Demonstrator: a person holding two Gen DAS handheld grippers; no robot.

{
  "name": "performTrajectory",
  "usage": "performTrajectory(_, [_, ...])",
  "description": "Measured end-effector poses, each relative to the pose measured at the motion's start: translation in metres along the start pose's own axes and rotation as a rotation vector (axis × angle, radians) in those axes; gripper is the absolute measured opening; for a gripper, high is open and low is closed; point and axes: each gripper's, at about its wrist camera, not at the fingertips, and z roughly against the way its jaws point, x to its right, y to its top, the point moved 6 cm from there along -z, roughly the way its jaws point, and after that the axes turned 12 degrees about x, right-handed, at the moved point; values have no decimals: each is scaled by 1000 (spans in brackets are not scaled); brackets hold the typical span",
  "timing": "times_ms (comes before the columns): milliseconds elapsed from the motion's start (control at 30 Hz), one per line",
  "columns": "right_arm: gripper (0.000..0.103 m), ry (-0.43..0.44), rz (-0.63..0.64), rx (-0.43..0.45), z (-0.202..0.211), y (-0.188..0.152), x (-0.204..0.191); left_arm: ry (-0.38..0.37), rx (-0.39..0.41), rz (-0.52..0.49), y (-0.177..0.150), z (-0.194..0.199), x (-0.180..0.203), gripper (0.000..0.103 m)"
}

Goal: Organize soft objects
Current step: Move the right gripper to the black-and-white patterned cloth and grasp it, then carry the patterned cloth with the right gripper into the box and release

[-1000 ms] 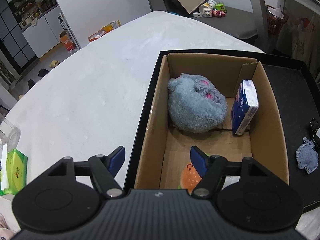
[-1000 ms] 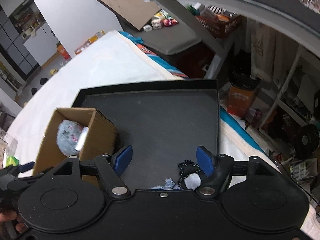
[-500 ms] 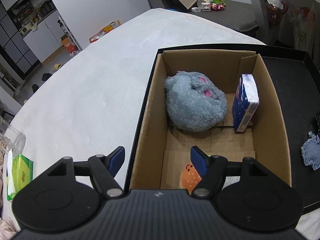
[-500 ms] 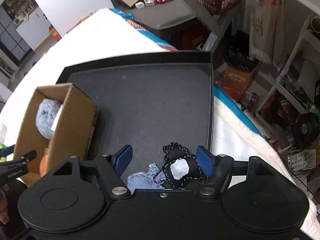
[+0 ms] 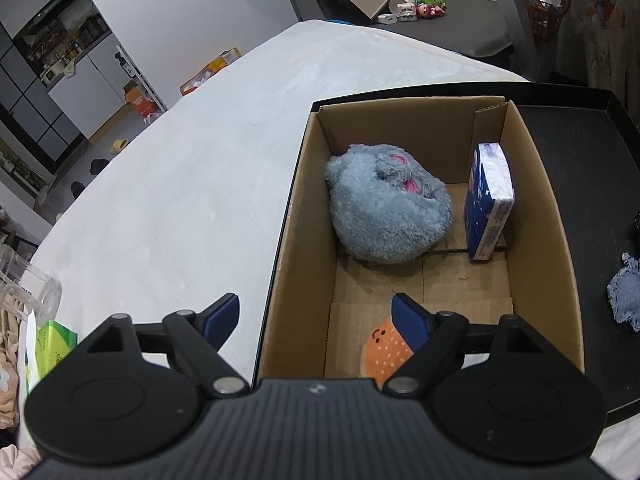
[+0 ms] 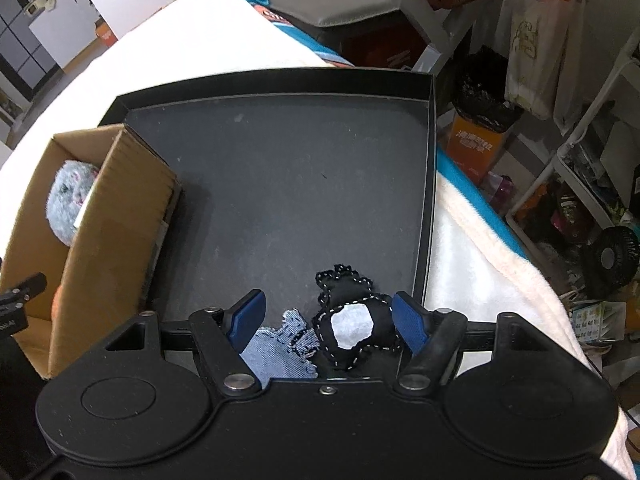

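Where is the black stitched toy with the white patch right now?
In the right wrist view, the black toy lies on the black tray near its right rim, between the right claw's open fingers, beside a denim scrap.

- Cardboard box (image 5: 532, 216): plain brown corrugated board, matt.
- Grey plush toy (image 5: 384, 208): long, fluffy pile.
- Tissue pack (image 5: 486, 204): glossy plastic wrap.
- Black tray (image 6: 280, 184): smooth, matt, faintly dusty.
- Denim toy (image 6: 280, 350): woven blue cloth, frayed edges.
- Black stitched toy (image 6: 352, 320): matt felt-like cloth, white patch.

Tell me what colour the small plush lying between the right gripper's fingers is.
The small plush is black, with white stitching and a white patch; the right wrist view shows it best.
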Motion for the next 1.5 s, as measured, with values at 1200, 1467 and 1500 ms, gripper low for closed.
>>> performTrajectory(1200, [31,-102,128,23,4,2,-19,-99,-4,107,-3,2,-13,90])
performTrajectory(1467, [31,-76,136,62,15,10,-34,-118,0,135,-4,2,-17,90])
performTrajectory(1500, [31,-71,140,68,17,12,-38,-118,2,138,-4,2,-17,90])
